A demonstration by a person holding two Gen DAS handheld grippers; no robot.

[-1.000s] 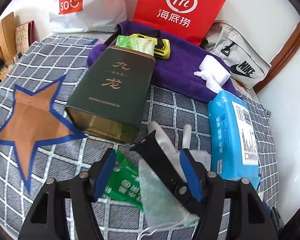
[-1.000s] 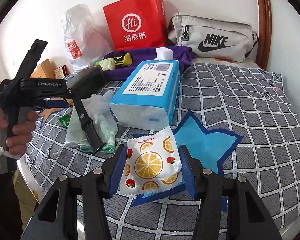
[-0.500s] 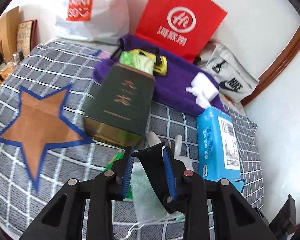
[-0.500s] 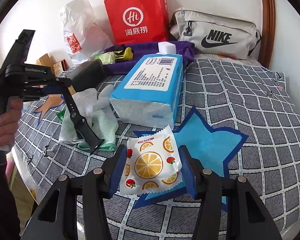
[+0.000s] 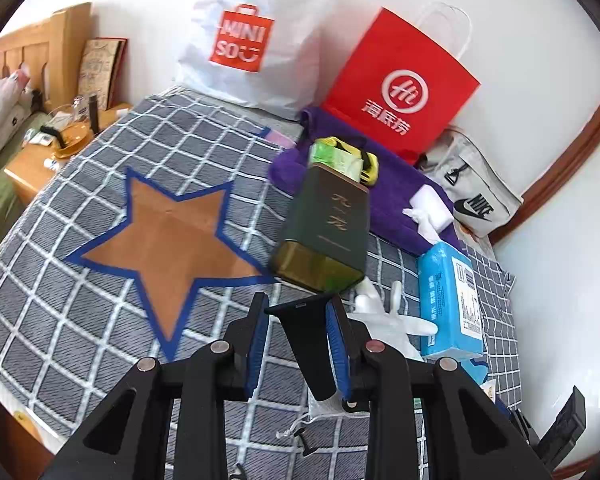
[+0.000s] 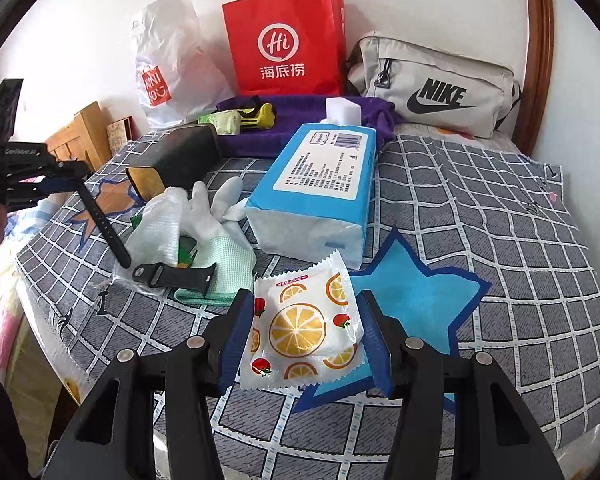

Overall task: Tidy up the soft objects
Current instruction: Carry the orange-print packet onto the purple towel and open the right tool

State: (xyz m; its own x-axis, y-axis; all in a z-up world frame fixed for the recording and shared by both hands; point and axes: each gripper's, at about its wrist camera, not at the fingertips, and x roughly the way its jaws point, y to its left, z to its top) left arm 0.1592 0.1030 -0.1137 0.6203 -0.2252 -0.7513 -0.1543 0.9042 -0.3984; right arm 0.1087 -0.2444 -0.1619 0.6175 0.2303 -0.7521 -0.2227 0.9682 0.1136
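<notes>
My left gripper (image 5: 298,322) is shut on a black watch strap (image 5: 312,344) and holds it lifted above the checked bed cover; from the right wrist view the strap (image 6: 100,220) hangs down from that gripper (image 6: 66,178). A second strap piece (image 6: 174,276) lies on the mint cloth (image 6: 220,264). My right gripper (image 6: 306,330) is open around a fruit-print packet (image 6: 302,326) lying at the edge of the blue star (image 6: 416,300). White gloves (image 6: 196,208) and a blue tissue pack (image 6: 320,184) lie between the grippers.
A brown star (image 5: 168,240) marks the bed's left side. A dark green tin (image 5: 326,236), purple towel (image 5: 396,200), red paper bag (image 5: 396,84), Miniso bag (image 5: 256,44) and grey Nike bag (image 6: 432,84) stand behind. A wooden bedside table (image 5: 40,160) is left.
My left gripper closed on the black strap, lifted it off the cloth pile and moved left toward the brown star. The right gripper has stayed around the packet.
</notes>
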